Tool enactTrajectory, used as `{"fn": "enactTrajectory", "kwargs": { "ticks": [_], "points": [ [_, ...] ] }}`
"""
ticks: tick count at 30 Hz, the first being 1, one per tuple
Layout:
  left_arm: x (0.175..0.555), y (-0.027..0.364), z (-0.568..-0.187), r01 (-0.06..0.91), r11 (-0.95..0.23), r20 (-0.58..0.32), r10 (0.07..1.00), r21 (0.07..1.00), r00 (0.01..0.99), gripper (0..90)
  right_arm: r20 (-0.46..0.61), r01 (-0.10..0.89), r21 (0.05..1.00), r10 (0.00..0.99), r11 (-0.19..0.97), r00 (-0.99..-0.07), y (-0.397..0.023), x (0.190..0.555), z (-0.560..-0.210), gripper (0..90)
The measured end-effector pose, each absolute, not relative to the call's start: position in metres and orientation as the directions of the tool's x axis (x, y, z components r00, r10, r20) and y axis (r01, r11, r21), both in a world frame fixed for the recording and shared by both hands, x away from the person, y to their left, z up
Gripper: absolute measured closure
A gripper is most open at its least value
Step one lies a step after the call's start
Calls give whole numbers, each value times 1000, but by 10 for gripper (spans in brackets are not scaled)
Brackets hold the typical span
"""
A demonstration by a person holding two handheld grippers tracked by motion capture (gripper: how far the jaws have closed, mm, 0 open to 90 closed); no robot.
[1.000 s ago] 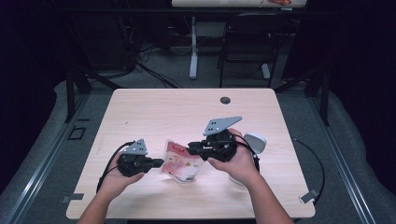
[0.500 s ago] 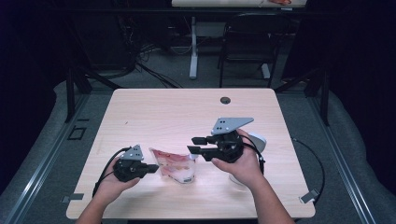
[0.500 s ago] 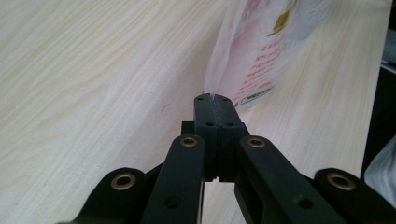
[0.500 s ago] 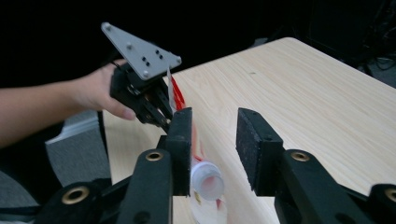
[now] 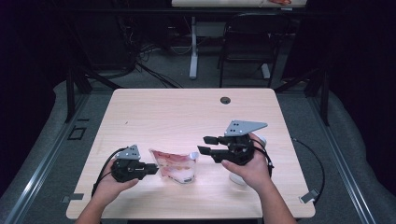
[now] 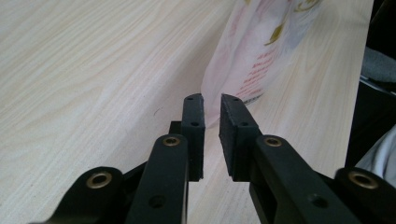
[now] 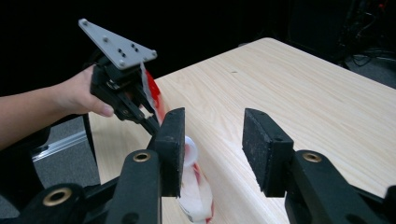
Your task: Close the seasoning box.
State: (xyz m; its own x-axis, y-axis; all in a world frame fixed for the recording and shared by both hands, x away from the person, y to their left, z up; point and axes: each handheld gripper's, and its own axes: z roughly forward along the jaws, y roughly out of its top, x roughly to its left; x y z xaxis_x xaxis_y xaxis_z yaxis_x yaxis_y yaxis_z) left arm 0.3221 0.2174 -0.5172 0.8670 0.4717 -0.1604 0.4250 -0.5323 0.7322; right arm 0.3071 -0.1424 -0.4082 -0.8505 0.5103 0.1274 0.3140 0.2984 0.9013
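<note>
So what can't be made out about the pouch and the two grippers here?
- Pouch print: too small in the high view, blurred and cut off by the top edge in the left gripper view.
- Left gripper: whether its narrow-set jaws touch the pouch edge.
- White object on the table: hidden under the right hand.

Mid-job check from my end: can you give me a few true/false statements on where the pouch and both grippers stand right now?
1. The red and white pouch lies on the wooden table. True.
2. The right gripper is clamped on the pouch. False: its jaws stand apart with nothing between them, off to the pouch's right; they have just been opening.
3. The left gripper is at the pouch's left edge. True; its jaws have just been opening, and a narrow gap shows between them in the left gripper view.
4. The pouch sits at the table's far edge, by the round hole. False: it lies near the person's side, between the two grippers.
</note>
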Motion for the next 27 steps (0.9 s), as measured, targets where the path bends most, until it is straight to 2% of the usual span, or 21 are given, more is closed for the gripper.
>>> {"fn": "enactTrajectory", "kwargs": {
  "ticks": [11, 18, 23, 27],
  "points": [
    [324, 224, -514, 435, -491, -162, 503, 754, 849, 708, 139, 337, 902, 556, 271, -819, -166, 304, -422, 581],
    [325, 231, -510, 440, -480, -169, 507, 759, 845, 689, 146, 337, 915, 594, 223, -791, -181, 306, -430, 555],
    [327, 241, -510, 459, -444, -169, 552, 770, 817, 682, 130, 337, 917, 640, 213, -757, -191, 307, -431, 514],
    [330, 244, -511, 470, -425, -166, 580, 773, 797, 656, 128, 341, 916, 655, 209, -745, -196, 306, -431, 528]
  ]
}}
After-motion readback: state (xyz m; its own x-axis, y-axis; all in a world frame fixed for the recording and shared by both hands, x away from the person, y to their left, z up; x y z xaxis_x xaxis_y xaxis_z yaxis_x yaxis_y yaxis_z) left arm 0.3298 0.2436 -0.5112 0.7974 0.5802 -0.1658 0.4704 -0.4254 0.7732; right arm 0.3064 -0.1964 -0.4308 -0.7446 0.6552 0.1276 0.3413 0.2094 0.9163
